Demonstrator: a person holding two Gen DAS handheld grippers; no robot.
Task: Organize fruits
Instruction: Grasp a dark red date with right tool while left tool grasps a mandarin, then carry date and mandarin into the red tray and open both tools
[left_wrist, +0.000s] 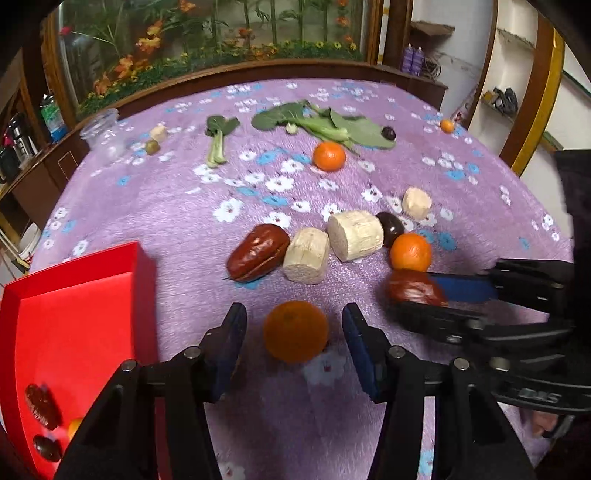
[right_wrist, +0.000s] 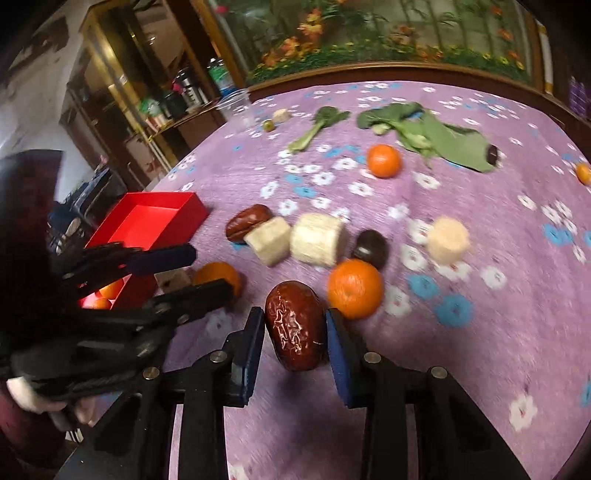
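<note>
1. Your left claw (left_wrist: 294, 338) sits low over the counter (left_wrist: 177, 206) with an orange (left_wrist: 295, 331) between its 2 blue pads. A gap shows on each side of the fruit, so the claw is open and not pressing on it.
2. Your right claw (right_wrist: 295, 334) has a wrinkled red date (right_wrist: 295, 325) between its pads. The pads lie right against the date's sides, so the claw is gripping the date.
3. In the left wrist view, that same date (left_wrist: 413, 290) shows at the right, held between the right claw's fingers just in front of a second orange (left_wrist: 410, 252).
4. The red box (left_wrist: 74, 332) stands on the counter just to the left of your left claw. Inside its near corner lie a red date, a dark round fruit and part of an orange.
5. In the middle of the counter, in a row, lie another red date (left_wrist: 258, 253), 2 pale cut stalk pieces (left_wrist: 306, 255), and a dark round fruit (left_wrist: 389, 229). A third pale piece (left_wrist: 416, 203) lies a little behind them.
6. Farther back you have a third orange (left_wrist: 328, 156), leafy greens (left_wrist: 325, 123) and a clear plastic cup (left_wrist: 103, 134) near the far left edge.
</note>
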